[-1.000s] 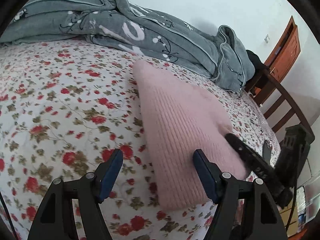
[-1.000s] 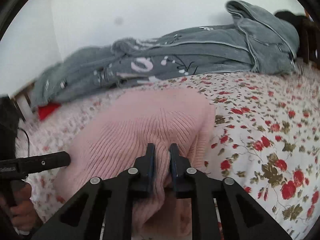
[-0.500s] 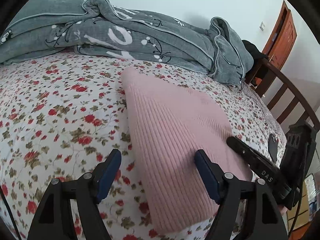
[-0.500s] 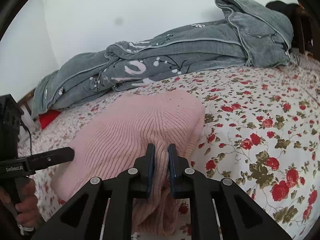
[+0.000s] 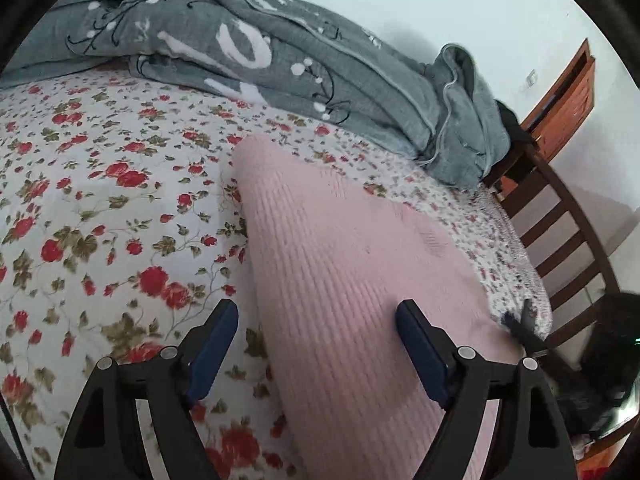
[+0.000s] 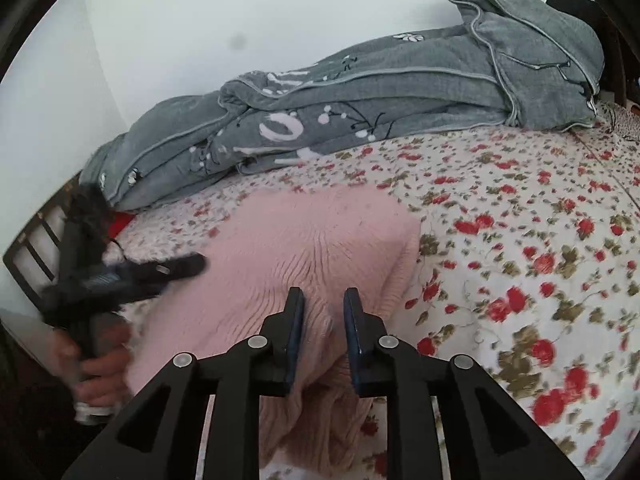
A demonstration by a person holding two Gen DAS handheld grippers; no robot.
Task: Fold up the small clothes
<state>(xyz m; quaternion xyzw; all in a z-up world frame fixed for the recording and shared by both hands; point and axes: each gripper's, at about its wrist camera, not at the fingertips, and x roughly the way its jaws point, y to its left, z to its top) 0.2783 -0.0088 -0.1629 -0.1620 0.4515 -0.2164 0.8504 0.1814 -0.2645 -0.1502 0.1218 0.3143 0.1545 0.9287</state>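
Note:
A folded pink knit garment [image 5: 340,260] lies on the flowered bed sheet [image 5: 100,220]. My left gripper [image 5: 316,312] hovers over its left edge with its jaws wide and still opening. One finger is above the knit, the other above the sheet, and nothing is gripped. In the right wrist view the garment [image 6: 320,232] is bunched at its near edge. My right gripper [image 6: 324,296] is opening there, and a loose ridge of knit still stands between its pads. The left gripper [image 6: 180,266] shows blurred at the left. The right gripper [image 5: 524,320] is a blur at the garment's right edge.
A crumpled grey quilt [image 5: 280,60] runs along the far side of the bed by the white wall. A dark wooden slatted bed end [image 5: 560,240] and a brown door [image 5: 568,100] stand at the right. A person's hand [image 6: 100,364] holds the left gripper's handle.
The right jaws, shut on a fold of the pink knit before, have parted. The left gripper has moved in over the garment and its jaws have spread a little wider.

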